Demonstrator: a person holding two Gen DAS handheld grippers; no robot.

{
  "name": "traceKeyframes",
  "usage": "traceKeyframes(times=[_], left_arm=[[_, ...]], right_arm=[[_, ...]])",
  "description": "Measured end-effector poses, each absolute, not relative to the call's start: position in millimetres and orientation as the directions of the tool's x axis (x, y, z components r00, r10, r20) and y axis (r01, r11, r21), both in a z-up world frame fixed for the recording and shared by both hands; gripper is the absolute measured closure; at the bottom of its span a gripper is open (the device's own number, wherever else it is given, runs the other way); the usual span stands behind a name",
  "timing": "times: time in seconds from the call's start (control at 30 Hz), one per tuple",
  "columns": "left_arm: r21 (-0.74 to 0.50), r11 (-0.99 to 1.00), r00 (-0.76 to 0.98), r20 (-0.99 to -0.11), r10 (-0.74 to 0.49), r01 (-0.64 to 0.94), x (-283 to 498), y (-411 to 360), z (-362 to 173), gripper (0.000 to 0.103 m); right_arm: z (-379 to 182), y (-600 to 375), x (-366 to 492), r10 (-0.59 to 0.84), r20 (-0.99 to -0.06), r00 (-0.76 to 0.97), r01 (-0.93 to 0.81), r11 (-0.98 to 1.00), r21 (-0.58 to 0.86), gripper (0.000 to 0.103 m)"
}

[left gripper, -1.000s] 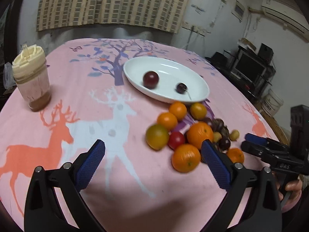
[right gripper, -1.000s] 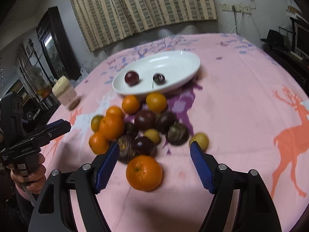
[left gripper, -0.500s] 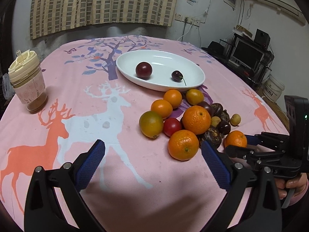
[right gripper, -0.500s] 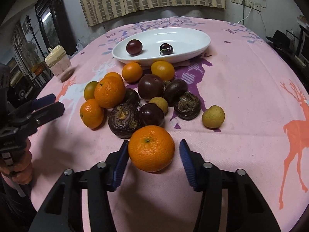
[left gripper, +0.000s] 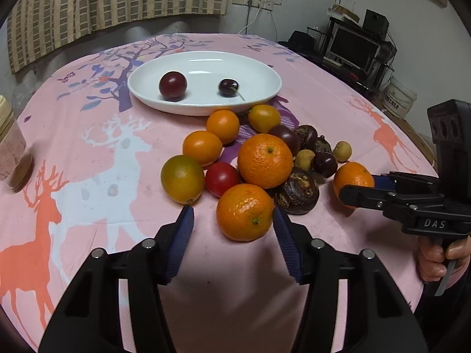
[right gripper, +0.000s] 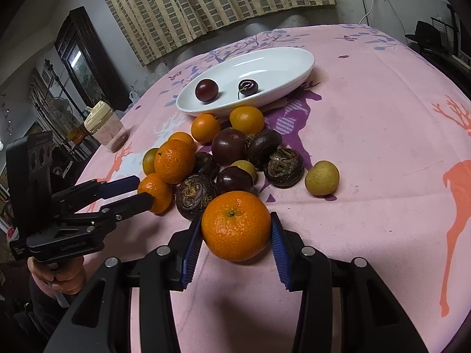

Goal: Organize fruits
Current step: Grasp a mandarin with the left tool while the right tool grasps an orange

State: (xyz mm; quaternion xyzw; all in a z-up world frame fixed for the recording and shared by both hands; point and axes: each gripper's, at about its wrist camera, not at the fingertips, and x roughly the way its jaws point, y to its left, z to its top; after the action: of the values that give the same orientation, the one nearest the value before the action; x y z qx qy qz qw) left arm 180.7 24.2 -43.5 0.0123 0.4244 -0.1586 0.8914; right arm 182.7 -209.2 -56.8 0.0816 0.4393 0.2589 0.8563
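Observation:
A pile of fruit lies on the pink deer tablecloth in front of a white oval dish (left gripper: 259, 67) that holds a dark plum (left gripper: 172, 85) and a cherry (left gripper: 228, 87). My left gripper (left gripper: 234, 223) is half closed around an orange (left gripper: 245, 211); the right pad touches it, the left pad stands apart. My right gripper (right gripper: 235, 229) is shut on another orange (right gripper: 235, 225) at the near edge of the pile; it also shows in the left wrist view (left gripper: 353, 178). Dark water chestnuts (right gripper: 195, 195) and plums sit just behind.
A lidded jar (right gripper: 106, 128) stands at the table's left side. A small yellow fruit (right gripper: 321, 178) lies apart at the right of the pile. The table edge is close on the right; a TV stand and bucket (left gripper: 399, 95) are beyond it.
Both grippers moved forward to the pile and narrowed. The right one closed onto the near orange. The left one closed in around its orange.

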Motion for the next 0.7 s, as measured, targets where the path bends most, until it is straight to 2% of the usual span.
traceKeyframes(times=[0.27, 0.33, 0.4, 0.6, 0.7], left_arm=[[-0.118, 0.943, 0.531, -0.801, -0.277, 0.312, 191, 13, -53, 0.048], [-0.127, 0.942, 0.522, -0.806, -0.281, 0.311, 194, 13, -55, 0.055], [-0.123, 0.942, 0.518, -0.810, -0.277, 0.311, 195, 13, -56, 0.058], [-0.135, 0.942, 0.537, -0.793, -0.288, 0.307, 187, 19, -49, 0.060], [-0.192, 0.926, 0.561, -0.750, -0.351, 0.324, 185, 30, -28, 0.060]], right_arm=[[-57, -214, 184, 0.555, -0.686, 0.471, -0.384, 0.829, 0.407, 0.058], [-57, -214, 185, 0.558, -0.684, 0.470, -0.386, 0.827, 0.410, 0.058], [-57, -214, 185, 0.558, -0.683, 0.470, -0.385, 0.827, 0.410, 0.058], [-55, -214, 184, 0.561, -0.678, 0.475, -0.389, 0.825, 0.410, 0.058], [-51, -213, 186, 0.581, -0.671, 0.460, -0.422, 0.808, 0.410, 0.058]])
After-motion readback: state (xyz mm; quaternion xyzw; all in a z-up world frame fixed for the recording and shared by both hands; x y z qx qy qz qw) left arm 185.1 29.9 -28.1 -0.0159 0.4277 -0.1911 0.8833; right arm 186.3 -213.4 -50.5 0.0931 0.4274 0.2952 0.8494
